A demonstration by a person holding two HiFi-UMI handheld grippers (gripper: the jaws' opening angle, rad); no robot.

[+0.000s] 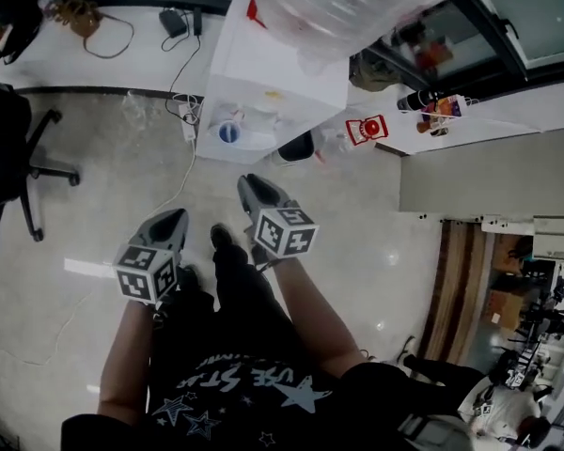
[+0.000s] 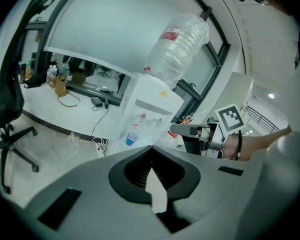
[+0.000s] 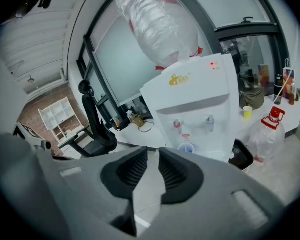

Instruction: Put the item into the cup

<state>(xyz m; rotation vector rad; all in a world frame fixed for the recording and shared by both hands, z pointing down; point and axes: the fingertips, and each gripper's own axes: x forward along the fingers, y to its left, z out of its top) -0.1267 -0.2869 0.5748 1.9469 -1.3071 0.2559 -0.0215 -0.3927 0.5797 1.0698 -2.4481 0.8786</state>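
A blue cup (image 1: 229,132) stands in the tap bay of a white water dispenser (image 1: 282,73) ahead of me on the floor. It also shows in the left gripper view (image 2: 132,138) and the right gripper view (image 3: 186,148). My left gripper (image 1: 174,216) hangs over the floor short of the dispenser, its jaw tips touching (image 2: 151,148) with nothing seen between them. My right gripper (image 1: 251,186) is nearer the dispenser, with a narrow gap (image 3: 152,151) through which only floor shows. I see no item in either gripper.
A large water bottle (image 3: 157,24) tops the dispenser. A black bin (image 1: 299,148) and a clear red-capped jug (image 1: 357,132) sit to its right. An office chair (image 1: 9,158) stands left, and a power strip with cables (image 1: 188,116) lies by the dispenser's left side. White counters line the walls.
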